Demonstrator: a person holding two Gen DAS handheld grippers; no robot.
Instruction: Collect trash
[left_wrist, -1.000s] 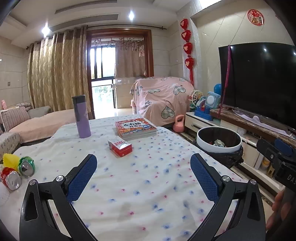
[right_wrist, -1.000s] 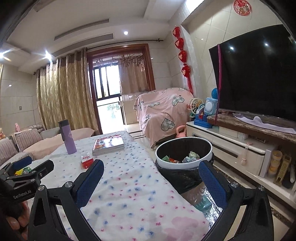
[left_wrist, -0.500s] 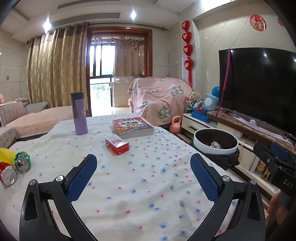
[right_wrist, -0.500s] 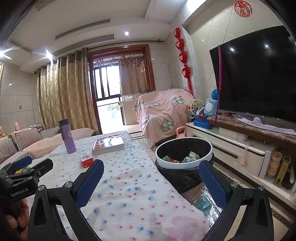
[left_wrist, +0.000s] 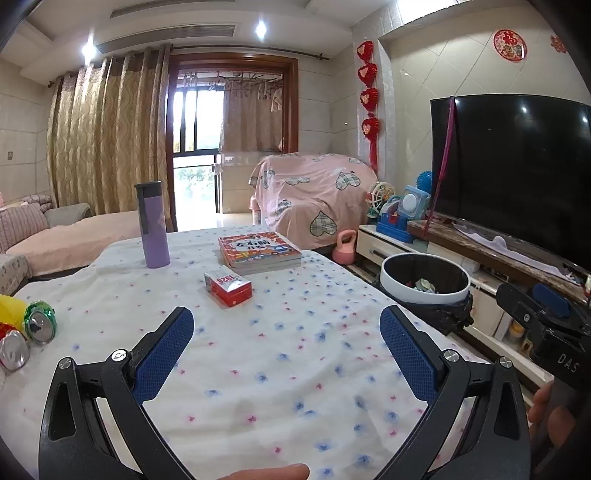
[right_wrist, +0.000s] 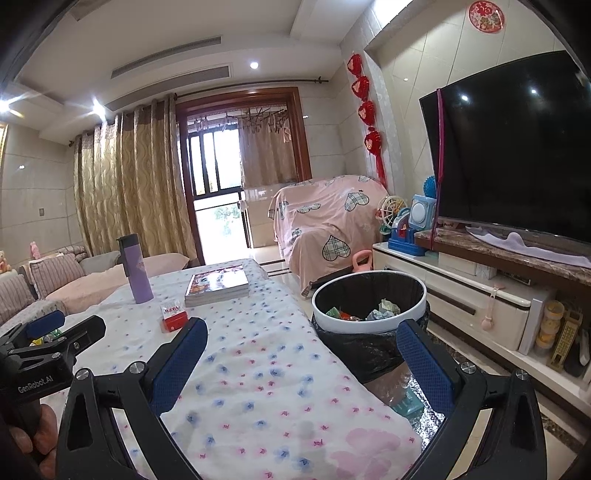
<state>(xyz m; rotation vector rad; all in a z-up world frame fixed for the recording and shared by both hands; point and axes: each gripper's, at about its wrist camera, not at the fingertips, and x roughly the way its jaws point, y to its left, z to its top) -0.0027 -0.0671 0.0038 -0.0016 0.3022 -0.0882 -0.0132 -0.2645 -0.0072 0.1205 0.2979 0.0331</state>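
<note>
A white-rimmed bin with a black liner (left_wrist: 424, 280) stands on the floor right of the table and holds some trash; it also shows in the right wrist view (right_wrist: 369, 306). A green can (left_wrist: 40, 322), a red can (left_wrist: 13, 347) and a yellow wrapper (left_wrist: 11, 306) lie at the table's left edge. My left gripper (left_wrist: 286, 339) is open and empty above the tablecloth. My right gripper (right_wrist: 301, 349) is open and empty, over the table's right edge beside the bin.
On the flowered tablecloth (left_wrist: 280, 354) stand a purple flask (left_wrist: 152, 225), a stack of books (left_wrist: 258, 251) and a small red box (left_wrist: 228, 287). A TV (left_wrist: 517, 170) and its cabinet (right_wrist: 461, 295) run along the right. A covered armchair (left_wrist: 314, 199) is behind.
The left gripper view has tilted up and shifted slightly, so the table items sit a little lower and nearer. The right gripper has barely moved. Both stay open.
</note>
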